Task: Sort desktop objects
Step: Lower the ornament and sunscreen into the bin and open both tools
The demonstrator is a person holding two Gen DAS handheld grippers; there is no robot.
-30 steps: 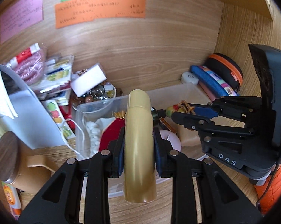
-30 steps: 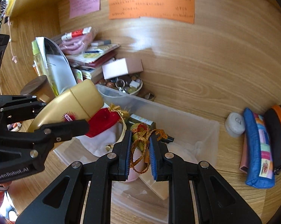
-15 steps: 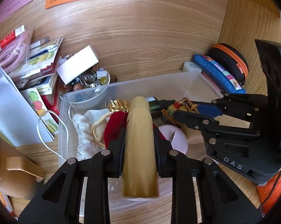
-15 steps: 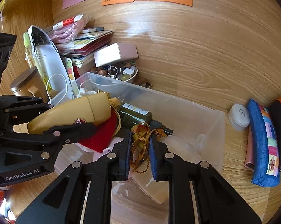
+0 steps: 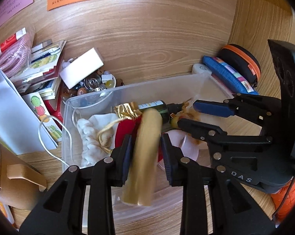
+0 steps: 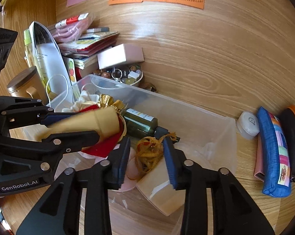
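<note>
A clear plastic bin [image 5: 92, 99] [image 6: 186, 105] sits on the wooden desk. In it lie a green bottle [image 6: 141, 121], a red pouch with a gold top [image 5: 125, 111] and a white cloth [image 5: 88, 137]. My left gripper [image 5: 146, 152] [image 6: 84, 125] hangs over the bin with its jaws opening. Between them is a gold tube [image 5: 145, 156] [image 6: 92, 123], blurred, with small gaps to the pads. My right gripper [image 6: 146, 154] [image 5: 186, 112] is also opening. A gold-corded tassel ornament [image 6: 147, 152] rests between its pads, which stand clear of it.
Right of the bin lie a blue pencil case [image 6: 272, 152], a black and orange case [image 6: 292, 137] and a white round box [image 6: 247, 125]. Behind the bin are a bowl of trinkets [image 6: 127, 76], a white box [image 6: 120, 55], stacked booklets and a wooden-lidded mug [image 6: 24, 82].
Both grippers sank toward the bin, then both pairs of jaws widened. The gold tube has gone blurred and slips between the left pads. The right pads have come off the tassel ornament.
</note>
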